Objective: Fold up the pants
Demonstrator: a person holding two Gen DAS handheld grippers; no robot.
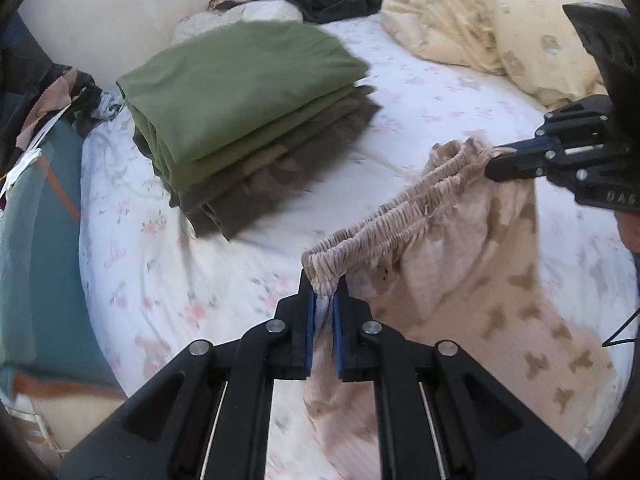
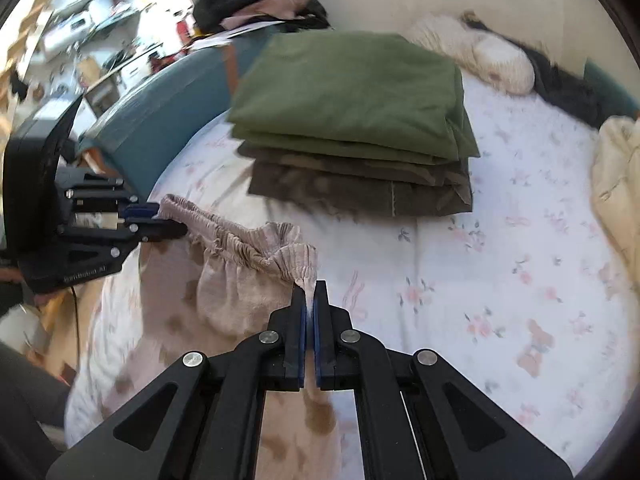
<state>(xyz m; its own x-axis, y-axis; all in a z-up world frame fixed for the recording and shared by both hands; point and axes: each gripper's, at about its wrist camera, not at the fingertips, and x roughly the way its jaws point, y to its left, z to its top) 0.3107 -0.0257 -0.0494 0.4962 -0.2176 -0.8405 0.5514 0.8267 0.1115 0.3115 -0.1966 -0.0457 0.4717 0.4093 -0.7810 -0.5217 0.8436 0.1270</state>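
Observation:
Beige pants [image 1: 472,264] with a brown print and an elastic waistband hang between my two grippers above the bed. My left gripper [image 1: 325,286] is shut on one end of the waistband. My right gripper [image 1: 490,160] is shut on the other end. In the right wrist view my right gripper [image 2: 309,286] pinches the waistband, the pants [image 2: 236,280] sag below it, and my left gripper [image 2: 160,220] holds the far end. The legs trail down onto the sheet.
A stack of folded green and brown clothes [image 1: 248,120] lies on the floral bedsheet [image 1: 168,280]; it also shows in the right wrist view [image 2: 360,120]. A cream duvet and pillow [image 1: 492,28] lie at the bed's head. A teal bed edge [image 2: 160,120] borders cluttered furniture.

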